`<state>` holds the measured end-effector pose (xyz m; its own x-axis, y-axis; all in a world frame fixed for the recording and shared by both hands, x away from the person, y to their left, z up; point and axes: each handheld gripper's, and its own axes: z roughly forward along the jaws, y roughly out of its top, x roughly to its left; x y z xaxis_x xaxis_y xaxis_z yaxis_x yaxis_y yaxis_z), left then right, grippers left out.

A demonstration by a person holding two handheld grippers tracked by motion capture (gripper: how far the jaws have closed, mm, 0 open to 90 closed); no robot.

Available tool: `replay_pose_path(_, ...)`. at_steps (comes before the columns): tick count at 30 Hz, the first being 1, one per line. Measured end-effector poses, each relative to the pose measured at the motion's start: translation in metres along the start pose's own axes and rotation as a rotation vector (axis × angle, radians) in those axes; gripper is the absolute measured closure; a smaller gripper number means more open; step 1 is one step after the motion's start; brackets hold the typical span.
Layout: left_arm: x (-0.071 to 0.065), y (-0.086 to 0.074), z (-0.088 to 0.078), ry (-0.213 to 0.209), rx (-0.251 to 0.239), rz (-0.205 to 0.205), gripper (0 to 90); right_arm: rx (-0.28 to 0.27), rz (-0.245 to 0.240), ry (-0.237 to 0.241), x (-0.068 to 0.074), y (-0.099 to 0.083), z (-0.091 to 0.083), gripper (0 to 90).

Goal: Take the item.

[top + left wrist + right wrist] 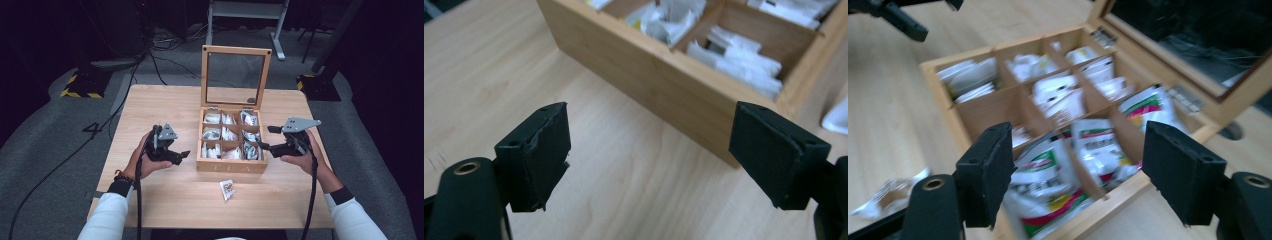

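A wooden tea box (231, 165) stands mid-table with its glass lid (235, 51) raised; its compartments hold white and coloured sachets. One loose sachet (227, 190) lies on the table in front of the box. My left gripper (180, 156) hovers left of the box, open and empty. In the left gripper view, that gripper (649, 150) faces the box's outer wall (664, 80). My right gripper (266, 137) is held just above the box's right side, open. The right gripper view shows this gripper (1078, 160) over the sachets, none between its pads, with the loose sachet (888, 195) at lower left.
The light wooden table (160, 100) has bare room on its left half and along the front. Cables trail over the grey floor (75, 130) to the left. A white stand (245, 15) and black bases with yellow stripes stand beyond the table.
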<state>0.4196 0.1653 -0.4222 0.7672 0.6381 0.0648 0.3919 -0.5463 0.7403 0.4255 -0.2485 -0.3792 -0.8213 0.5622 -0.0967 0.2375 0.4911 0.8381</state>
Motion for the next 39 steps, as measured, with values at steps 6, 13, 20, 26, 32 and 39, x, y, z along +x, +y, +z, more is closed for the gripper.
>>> replay_pose_path(6, 0.019, 0.026, 0.014, 0.013, -0.022, -0.032, 17.5, 0.023, 0.049, -0.056, -0.027, 0.003, 0.010, 27.4)
replay_pose_path(13, 0.043, 0.048, 0.030, 0.052, -0.061, -0.095, 18.0, -0.004, 0.115, -0.101, -0.054, 0.015, 0.022, 29.8)
replay_pose_path(20, 0.065, 0.075, 0.048, 0.076, -0.081, -0.143, 18.1, 0.019, 0.144, -0.136, -0.077, 0.031, 0.041, 31.8)
replay_pose_path(26, 0.076, 0.096, 0.067, 0.093, -0.070, -0.164, 19.1, 0.023, 0.197, -0.158, -0.097, 0.036, 0.056, 32.5)
replay_pose_path(32, 0.084, 0.109, 0.087, 0.107, -0.052, -0.181, 19.4, 0.031, 0.235, -0.168, -0.113, 0.040, 0.069, 32.8)
replay_pose_path(39, 0.088, 0.120, 0.100, 0.129, -0.033, -0.191, 20.4, 0.037, 0.295, -0.178, -0.125, 0.040, 0.083, 33.2)
